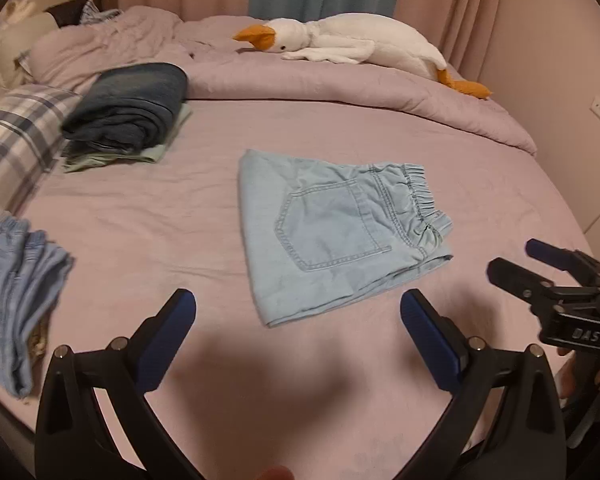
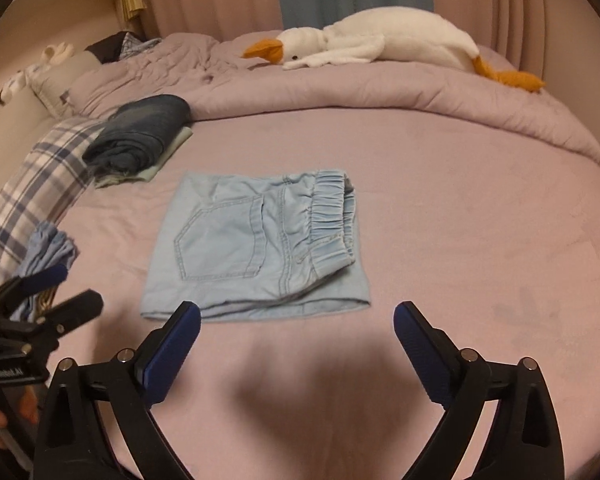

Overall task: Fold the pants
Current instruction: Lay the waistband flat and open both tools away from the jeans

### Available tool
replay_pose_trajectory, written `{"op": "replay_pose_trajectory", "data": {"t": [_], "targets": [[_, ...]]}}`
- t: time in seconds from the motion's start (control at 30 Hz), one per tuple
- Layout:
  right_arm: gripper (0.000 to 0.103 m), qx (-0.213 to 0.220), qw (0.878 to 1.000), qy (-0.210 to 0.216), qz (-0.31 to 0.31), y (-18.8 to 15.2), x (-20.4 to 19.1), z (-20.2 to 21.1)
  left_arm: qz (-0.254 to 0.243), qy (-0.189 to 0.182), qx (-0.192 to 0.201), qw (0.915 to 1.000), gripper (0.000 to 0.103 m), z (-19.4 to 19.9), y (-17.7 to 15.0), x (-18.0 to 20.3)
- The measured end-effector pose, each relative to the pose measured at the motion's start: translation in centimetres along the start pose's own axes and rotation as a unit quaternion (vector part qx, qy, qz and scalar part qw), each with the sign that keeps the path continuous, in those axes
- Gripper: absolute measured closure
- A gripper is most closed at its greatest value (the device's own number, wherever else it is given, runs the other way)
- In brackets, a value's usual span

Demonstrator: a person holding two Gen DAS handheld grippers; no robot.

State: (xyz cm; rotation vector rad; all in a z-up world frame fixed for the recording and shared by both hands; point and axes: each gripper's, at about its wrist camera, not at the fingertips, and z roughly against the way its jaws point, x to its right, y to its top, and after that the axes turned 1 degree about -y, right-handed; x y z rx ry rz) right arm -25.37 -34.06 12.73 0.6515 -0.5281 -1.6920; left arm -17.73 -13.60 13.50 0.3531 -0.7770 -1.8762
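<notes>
A pair of light blue denim pants (image 1: 332, 236) (image 2: 252, 244) lies folded into a compact rectangle on the pink bed sheet (image 1: 140, 216), back pocket up and elastic waistband to the right. My left gripper (image 1: 298, 304) hovers above the sheet just short of the pants' near edge, open, with nothing between its blue pads. It shows at the lower left of the right wrist view (image 2: 78, 286). My right gripper (image 2: 297, 314) is likewise open and holds nothing, just short of the near edge. It appears at the right of the left wrist view (image 1: 514, 258).
Folded dark jeans (image 1: 128, 112) rest on a pale green garment at the back left, beside a plaid pillow (image 1: 16, 140). A crumpled blue garment (image 1: 16, 280) lies at the left edge. A plush goose (image 1: 352, 40) lies on the bunched duvet (image 1: 340, 84) behind.
</notes>
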Motion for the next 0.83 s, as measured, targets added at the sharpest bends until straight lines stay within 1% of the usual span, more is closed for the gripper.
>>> {"op": "replay_pose_trajectory", "data": {"t": [0.13,0.23,0.43,0.83], "targets": [[0.005,0.010,1.000,0.008,0.005,0.0,-0.3,1.2,-0.007,0.016,0.014,0.9998,0.000,1.4,-0.3,0.6],[0.005,0.014,1.000,0.005,0.008,-0.2,-0.5,1.6,-0.008,0.022,0.018,0.9996,0.000,1.9,-0.5,1.0],[0.005,0.022,1.000,0.008,0.004,-0.7,-1.3,2.3,-0.006,0.021,0.015,0.9996,0.000,2.2,-0.6,1.1],[0.005,0.023,1.000,0.010,0.001,-0.8,-2.0,2.5,0.003,0.020,0.013,0.9997,0.000,2.2,-0.5,0.9]]}}
